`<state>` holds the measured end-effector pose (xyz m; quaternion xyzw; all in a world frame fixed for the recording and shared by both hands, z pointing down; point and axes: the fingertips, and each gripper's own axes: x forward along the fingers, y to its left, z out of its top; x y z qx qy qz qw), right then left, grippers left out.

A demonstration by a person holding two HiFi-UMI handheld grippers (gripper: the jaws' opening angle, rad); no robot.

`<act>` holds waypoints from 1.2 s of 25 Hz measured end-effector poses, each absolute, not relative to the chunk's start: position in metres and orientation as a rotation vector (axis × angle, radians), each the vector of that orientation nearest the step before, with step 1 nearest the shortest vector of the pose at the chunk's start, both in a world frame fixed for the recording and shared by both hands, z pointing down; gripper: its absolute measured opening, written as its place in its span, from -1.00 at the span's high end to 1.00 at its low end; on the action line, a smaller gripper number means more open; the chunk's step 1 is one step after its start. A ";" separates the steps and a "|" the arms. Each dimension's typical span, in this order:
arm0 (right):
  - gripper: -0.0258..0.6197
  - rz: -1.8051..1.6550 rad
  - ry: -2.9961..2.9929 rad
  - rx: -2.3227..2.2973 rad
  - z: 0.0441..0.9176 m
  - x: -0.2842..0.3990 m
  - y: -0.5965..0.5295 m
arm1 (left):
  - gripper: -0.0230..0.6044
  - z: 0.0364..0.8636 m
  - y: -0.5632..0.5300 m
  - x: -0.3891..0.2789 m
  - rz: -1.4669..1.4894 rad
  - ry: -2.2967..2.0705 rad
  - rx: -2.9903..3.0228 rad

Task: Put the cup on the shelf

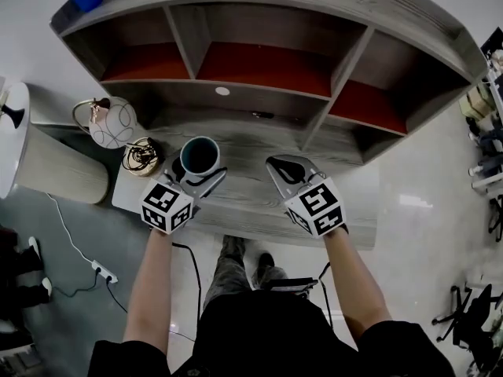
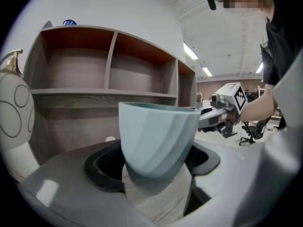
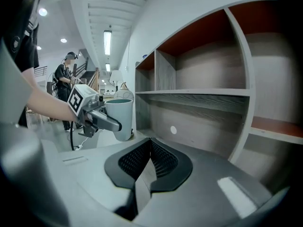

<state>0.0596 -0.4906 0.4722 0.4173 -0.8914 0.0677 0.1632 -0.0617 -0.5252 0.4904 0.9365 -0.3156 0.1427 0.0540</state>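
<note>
Your left gripper [image 1: 196, 173] clamps the smooth pale-blue cup [image 1: 200, 155] over the grey wood-grain desk [image 1: 247, 196], apparently lifted, near the red-lined shelf [image 1: 191, 36]. Your right gripper [image 1: 288, 170] is pressed together, empty. Glossy pale floor [image 1: 424, 210].

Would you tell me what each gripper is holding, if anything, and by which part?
Left gripper holds the cup by its lower sides; right gripper is shut, empty.
</note>
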 end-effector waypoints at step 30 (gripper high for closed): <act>0.88 0.357 -2.518 1.297 0.587 0.023 -0.639 | -0.23 0.642 -0.714 -0.048 0.278 -1.111 2.713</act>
